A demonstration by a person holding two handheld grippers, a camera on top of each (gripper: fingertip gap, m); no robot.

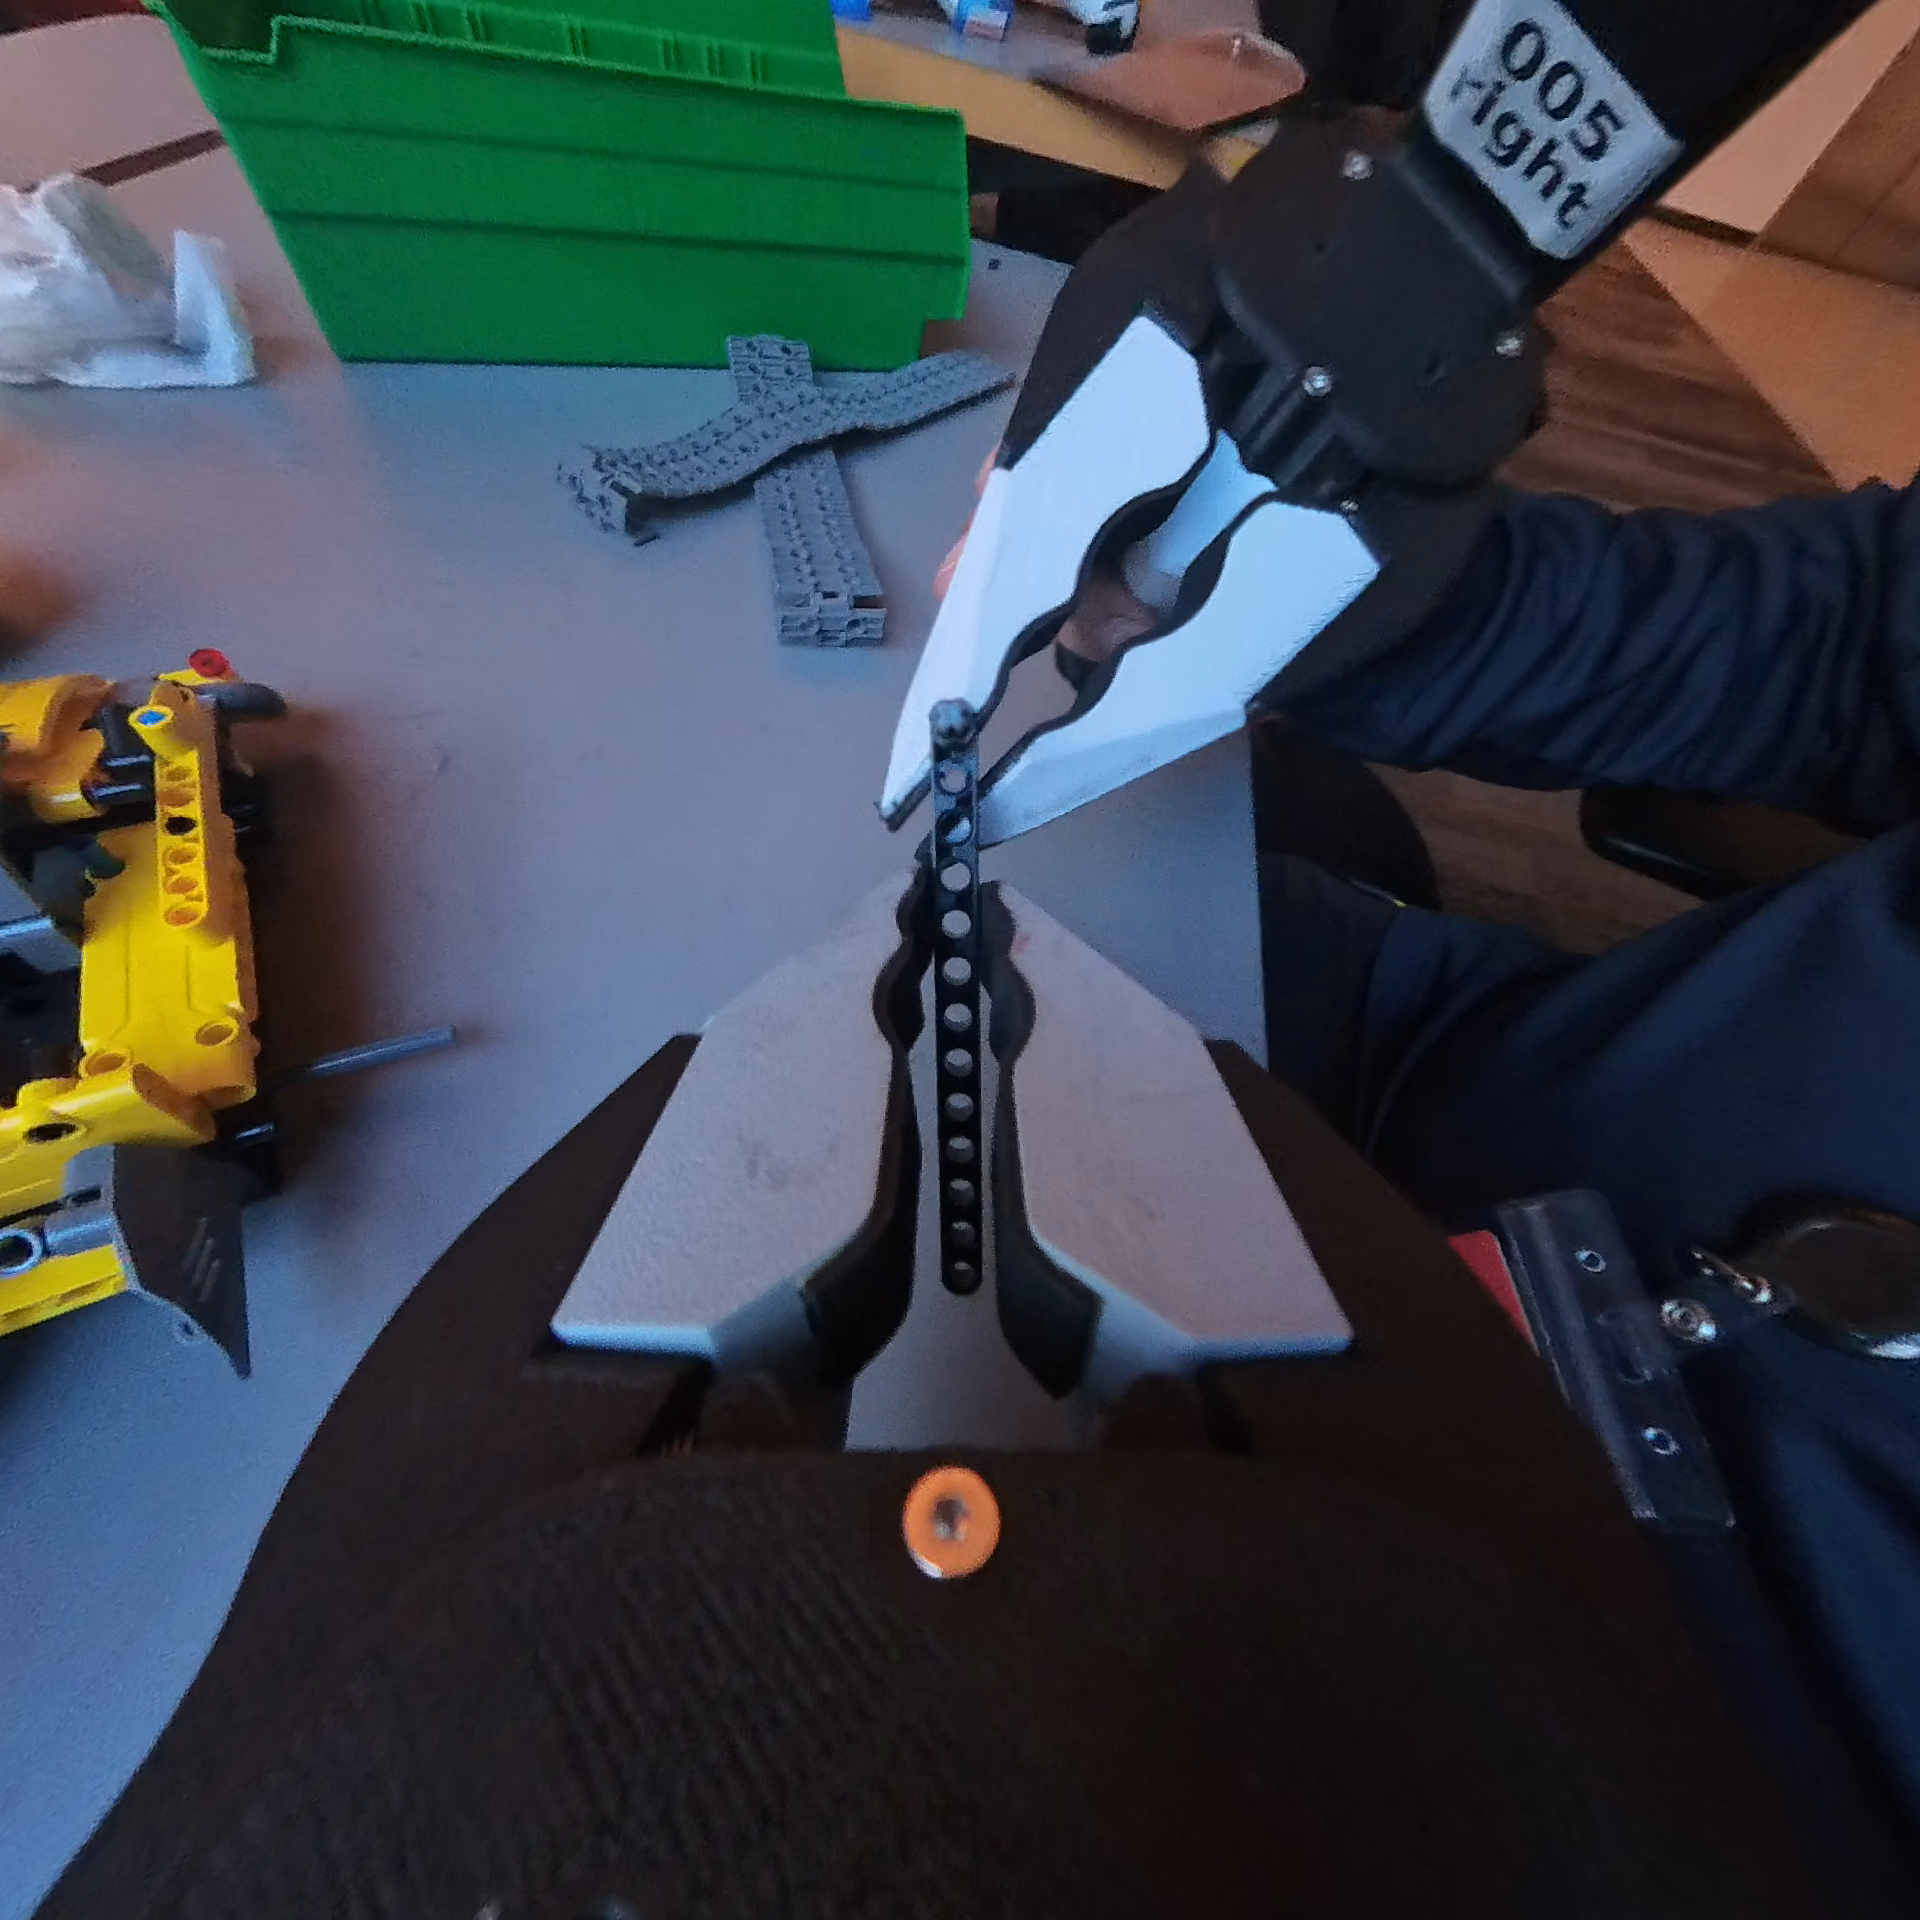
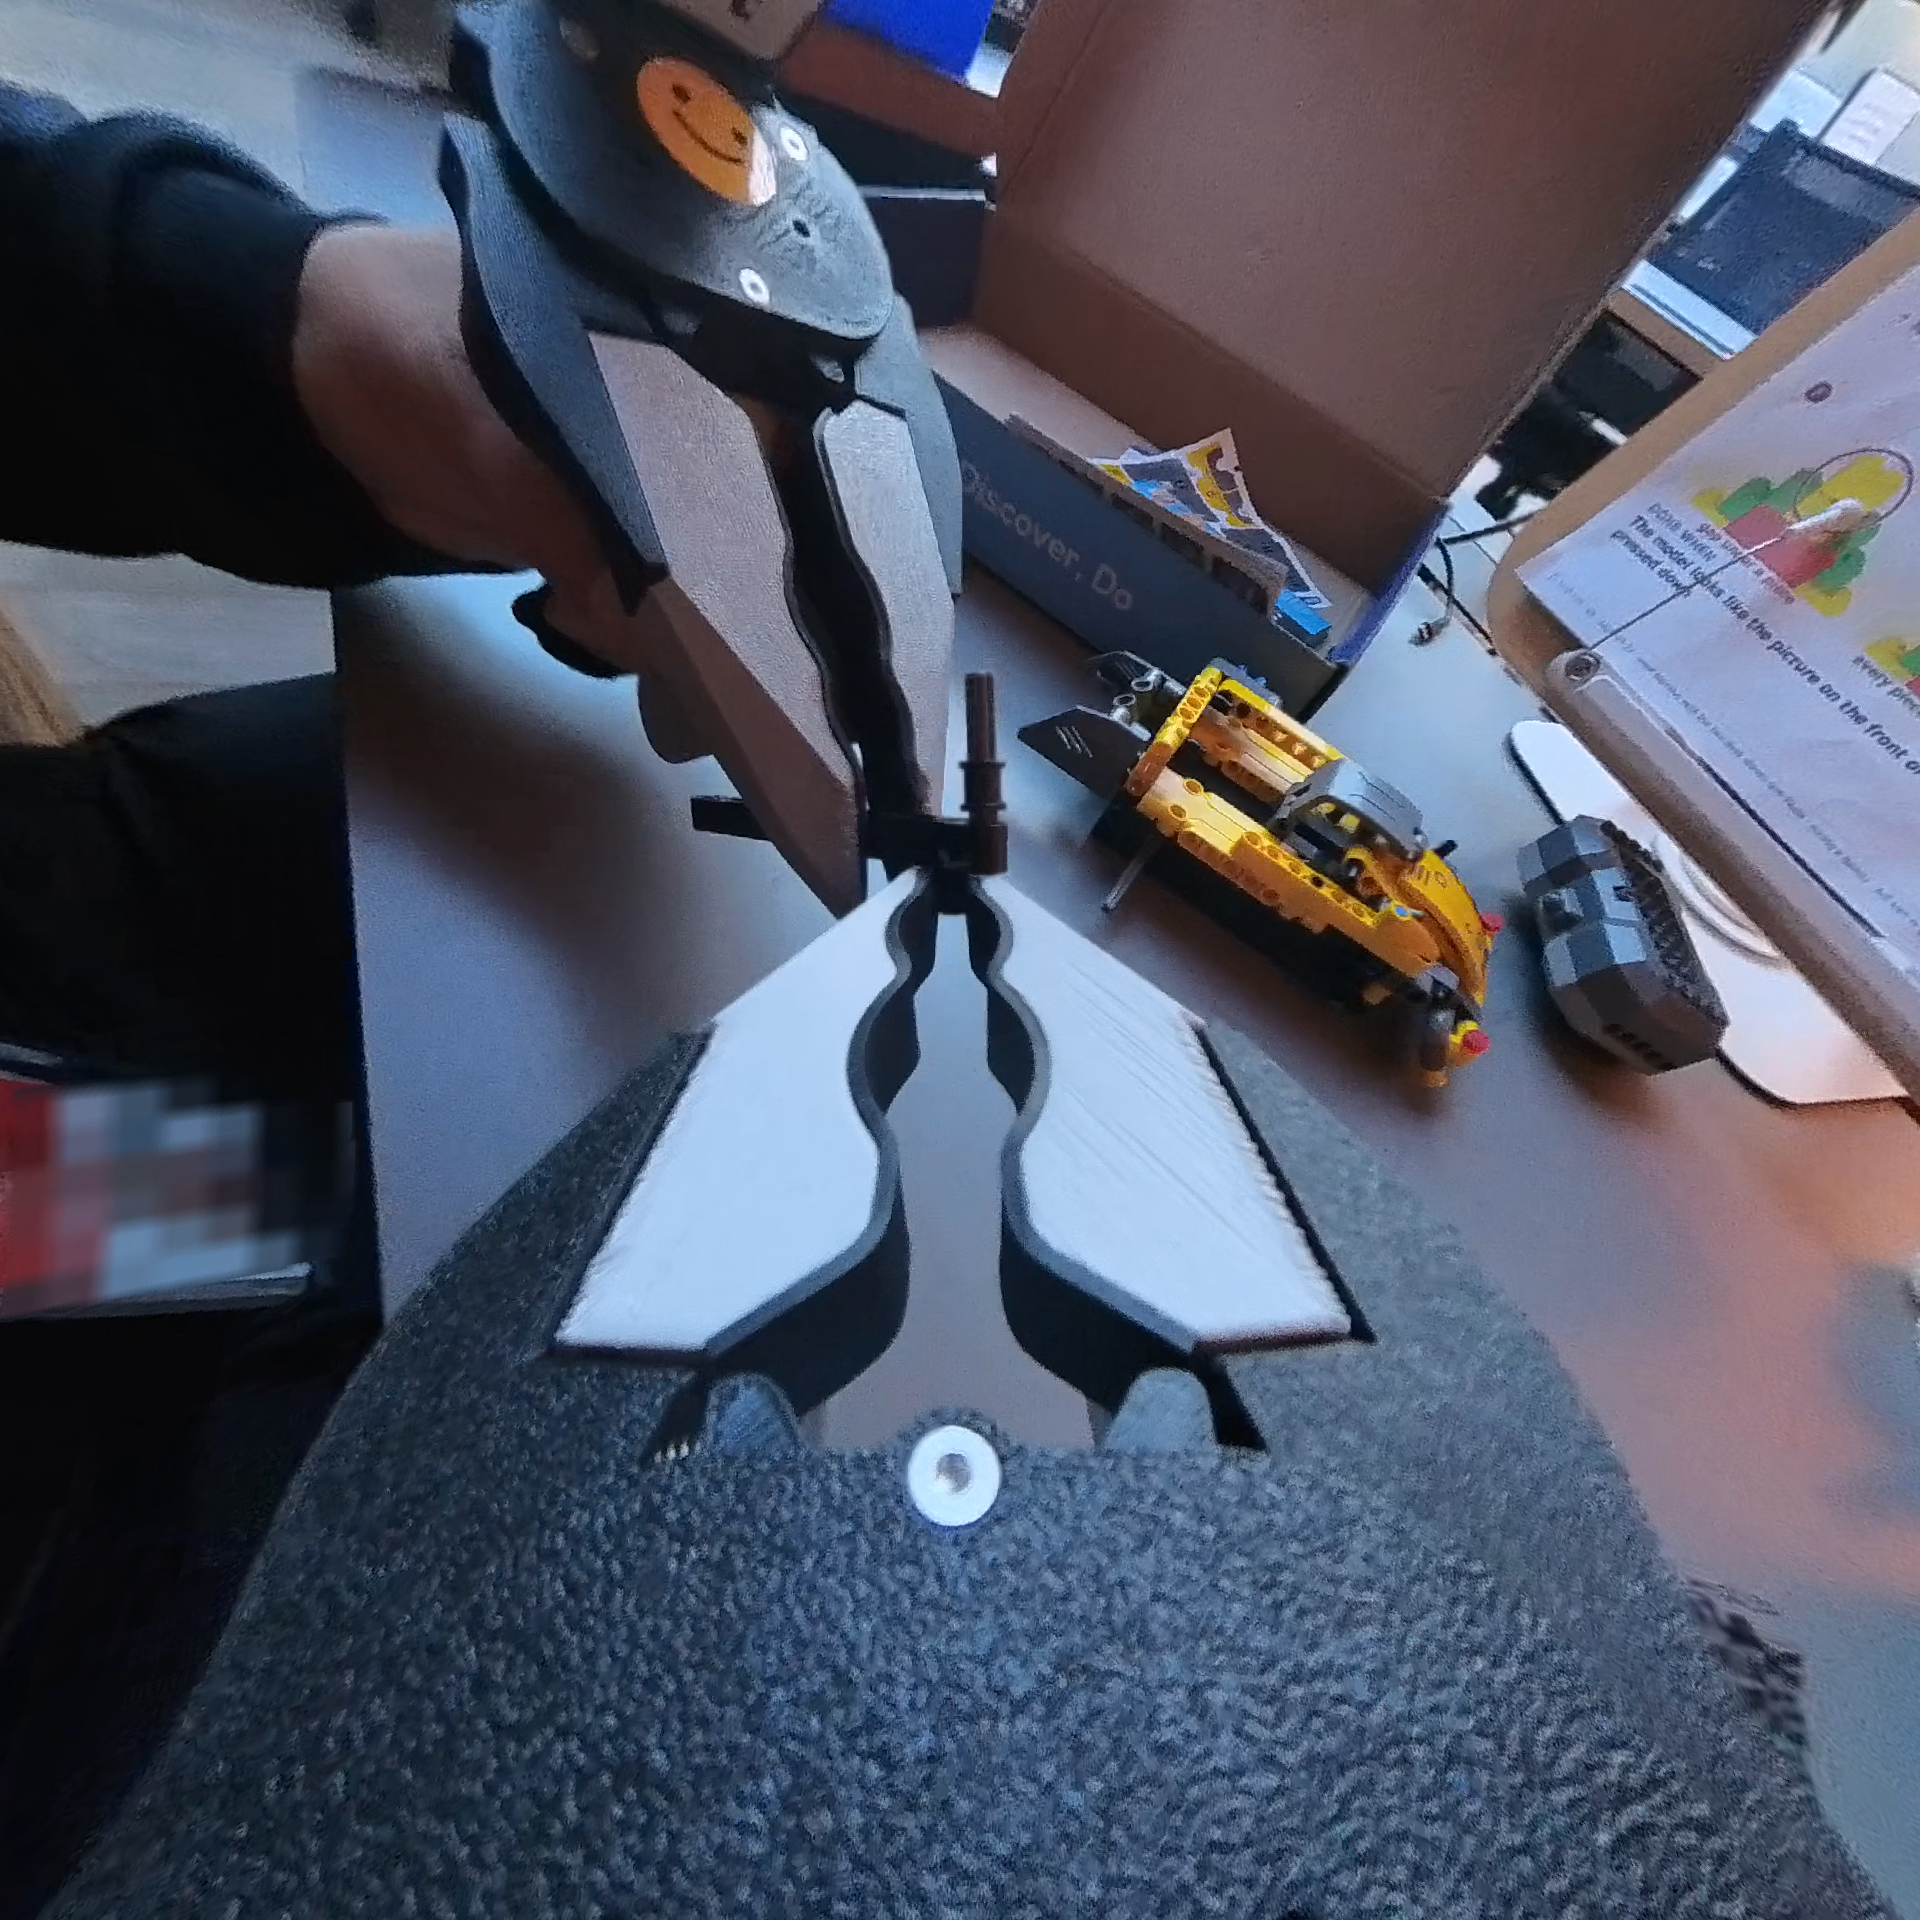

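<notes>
- Gripping a thin black holed beam [image 1: 957,1039] lengthwise between the left tongs [image 1: 956,894], above the tabletop [image 1: 582,748]; light, stiff, best pinched on its flat sides.
- Pinching its far end, by a small black pin [image 2: 977,779], with the right tongs [image 2: 948,883], closed.
- Lying nearby: yellow model [image 2: 1299,831], grey tracks [image 1: 800,457], green bin [image 1: 582,197].

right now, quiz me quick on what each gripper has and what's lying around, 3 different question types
1. True or false: the left gripper is shut on a black holed beam.
2. The right gripper touches the beam's: A) far end with the black pin B) middle C) near end.
3. What lies in front of the green bin on the table?

Key
1. True.
2. A.
3. Grey track strips, crossed; the yellow model vehicle sits apart.
</notes>
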